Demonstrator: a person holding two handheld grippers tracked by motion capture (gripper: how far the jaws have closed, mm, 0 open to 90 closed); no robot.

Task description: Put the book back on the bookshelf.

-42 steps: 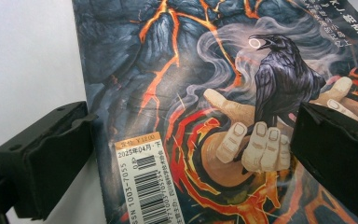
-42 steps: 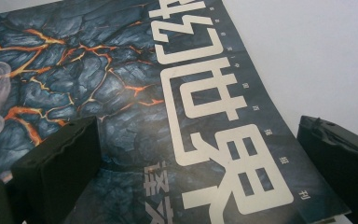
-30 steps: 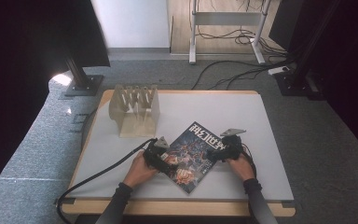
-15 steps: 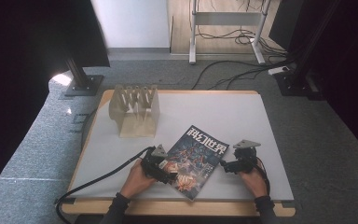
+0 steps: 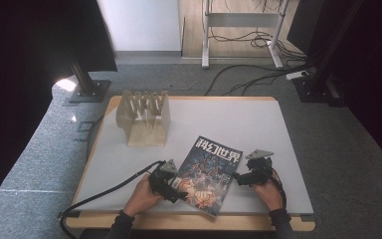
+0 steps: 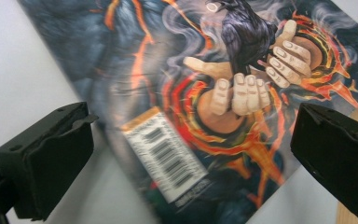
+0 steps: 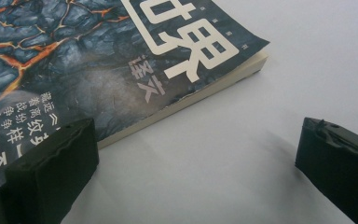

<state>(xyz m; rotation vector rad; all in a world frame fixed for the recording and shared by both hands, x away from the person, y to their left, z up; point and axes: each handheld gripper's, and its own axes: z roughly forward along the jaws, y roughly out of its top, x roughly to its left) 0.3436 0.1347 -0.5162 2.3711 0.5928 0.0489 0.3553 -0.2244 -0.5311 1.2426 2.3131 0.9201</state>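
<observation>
From the high view I saw the magazine (image 5: 210,173) lying flat and tilted on the white table (image 5: 258,124), toward the near edge, with the wooden rack (image 5: 145,117) well apart from it at about ten o'clock. My left gripper (image 5: 175,188) sat at the magazine's nine o'clock side, touching its lower left edge, and my right gripper (image 5: 242,178) lay just beside its three o'clock edge. In the left gripper view, the left gripper (image 6: 191,154) had its jaws spread wide over the cover, the barcode label (image 6: 164,154) between them. In the right gripper view, the right gripper (image 7: 196,158) also stood wide open, its left jaw over the magazine's (image 7: 98,60) edge and its right jaw over bare table.
</observation>
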